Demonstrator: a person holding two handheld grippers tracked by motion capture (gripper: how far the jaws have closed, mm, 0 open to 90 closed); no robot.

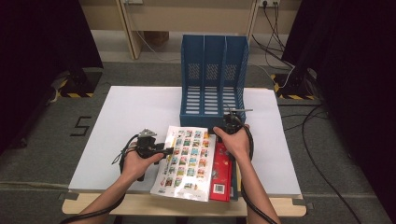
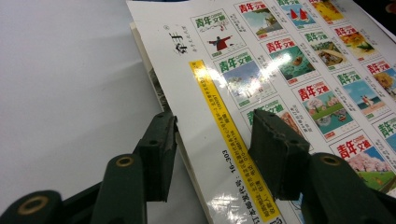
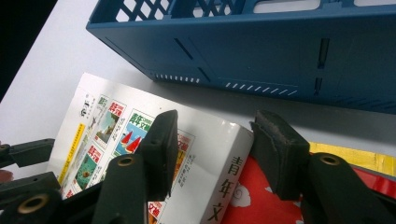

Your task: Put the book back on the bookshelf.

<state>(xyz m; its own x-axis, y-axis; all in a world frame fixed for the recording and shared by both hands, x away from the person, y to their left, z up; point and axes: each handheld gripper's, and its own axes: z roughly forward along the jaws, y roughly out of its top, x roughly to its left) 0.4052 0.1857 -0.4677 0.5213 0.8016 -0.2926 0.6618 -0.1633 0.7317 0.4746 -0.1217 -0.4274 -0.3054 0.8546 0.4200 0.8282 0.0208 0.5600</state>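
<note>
Straddling magazine (image 2: 280, 70) edge, left gripper (image 2: 212, 140), seemingly unclamped

Both forearms are bare, with no sleeves visible. Each black hand-held gripper, left (image 1: 164, 150) and right (image 1: 232, 120), has dark ribbed pads, brass-coloured rivets and a trailing black cable; the left carries a grey three-cornered plate.

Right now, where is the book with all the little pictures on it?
In the high view the picture book lies at the table's near edge, between both hands, partly on a red book, in front of the blue file rack.
</note>
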